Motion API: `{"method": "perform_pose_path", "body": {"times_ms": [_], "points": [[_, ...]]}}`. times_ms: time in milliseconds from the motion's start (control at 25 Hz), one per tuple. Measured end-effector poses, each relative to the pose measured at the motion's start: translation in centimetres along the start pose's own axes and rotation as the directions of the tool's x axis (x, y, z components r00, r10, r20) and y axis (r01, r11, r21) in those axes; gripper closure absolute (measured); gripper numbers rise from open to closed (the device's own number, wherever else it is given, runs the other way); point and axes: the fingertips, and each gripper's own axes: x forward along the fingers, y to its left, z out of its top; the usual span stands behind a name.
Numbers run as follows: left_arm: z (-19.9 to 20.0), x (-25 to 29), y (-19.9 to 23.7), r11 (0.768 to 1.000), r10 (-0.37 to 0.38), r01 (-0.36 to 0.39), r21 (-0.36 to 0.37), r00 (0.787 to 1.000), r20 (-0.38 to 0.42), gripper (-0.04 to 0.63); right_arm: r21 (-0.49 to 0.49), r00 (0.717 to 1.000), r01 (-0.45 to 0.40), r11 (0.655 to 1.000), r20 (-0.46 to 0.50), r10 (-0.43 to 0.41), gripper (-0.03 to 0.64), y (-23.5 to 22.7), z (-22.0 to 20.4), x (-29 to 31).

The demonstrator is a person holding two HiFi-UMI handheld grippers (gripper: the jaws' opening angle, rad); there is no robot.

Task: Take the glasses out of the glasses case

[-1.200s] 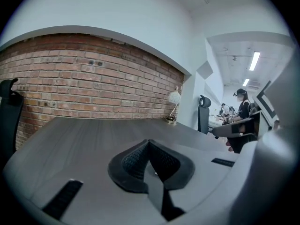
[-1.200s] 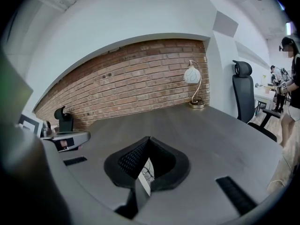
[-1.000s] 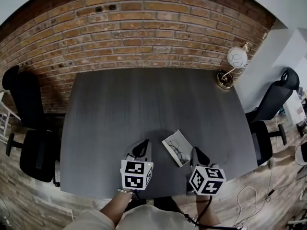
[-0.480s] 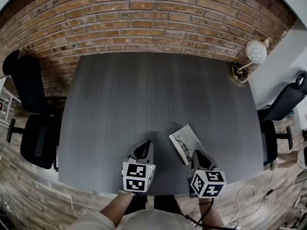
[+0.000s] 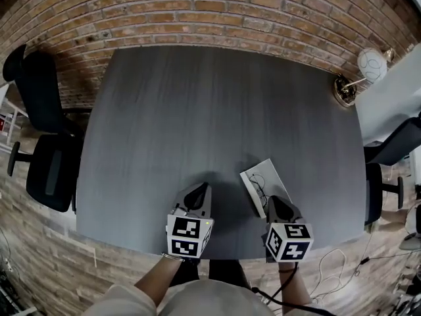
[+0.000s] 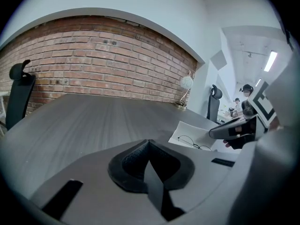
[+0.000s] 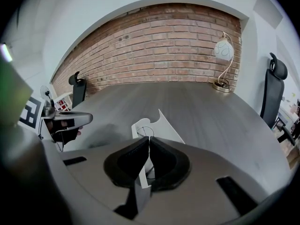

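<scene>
A white glasses case lies open on the dark grey table, near the front edge. Thin wire glasses rest inside it. My right gripper is shut, its tips over the case's near corner. In the right gripper view the case and a lens rim show just past my shut right gripper, and white shows in the slit between its fingers. My left gripper is shut and empty, left of the case. In the left gripper view the case lies ahead to the right, under the right gripper.
A brass desk lamp with a white globe stands at the table's far right corner. Black office chairs stand to the left and right. A brick wall runs behind the table. A person's forearm holds the left gripper.
The head view has tilted, so the table, case and lamp sit differently in the picture. Both grippers stay shut near the front edge, the right one still at the case's near corner.
</scene>
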Motion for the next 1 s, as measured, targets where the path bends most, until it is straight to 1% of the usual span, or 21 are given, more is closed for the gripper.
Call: {"method": "perform_pose_path", "body": {"times_ms": [480, 720, 760, 800, 840, 1000], "points": [[-0.9, 0.2, 0.9, 0.998, 0.026, -0.025, -0.053, 1.000, 0.007, 0.578, -0.076, 0.995, -0.068, 0.995, -0.079, 0.062, 0.581, -0.1, -0.5, 1.6], [-1.2, 0.2, 1.8, 0.995, 0.059, -0.058, -0.080, 0.998, 0.009, 0.578, -0.107, 0.988, -0.110, 0.988, -0.118, 0.097, 0.578, -0.1, -0.6, 2.2], [-1.3, 0.2, 1.9, 0.995, 0.063, -0.062, -0.082, 0.998, 0.009, 0.578, -0.114, 0.987, -0.117, 0.987, -0.126, 0.102, 0.575, 0.0, -0.6, 2.3], [-1.3, 0.2, 2.0, 0.994, 0.066, -0.065, -0.084, 0.998, 0.009, 0.578, -0.120, 0.985, -0.123, 0.985, -0.134, 0.107, 0.559, 0.0, -0.7, 2.4], [-1.3, 0.2, 2.1, 0.994, 0.069, -0.068, -0.086, 0.998, 0.009, 0.578, -0.125, 0.984, -0.130, 0.984, -0.142, 0.111, 0.514, 0.1, -0.7, 2.5], [-1.6, 0.2, 2.2, 0.992, 0.080, -0.079, -0.095, 0.997, 0.006, 0.578, -0.148, 0.977, -0.150, 0.978, -0.172, 0.124, 0.511, 0.3, -0.8, 3.0]]}}
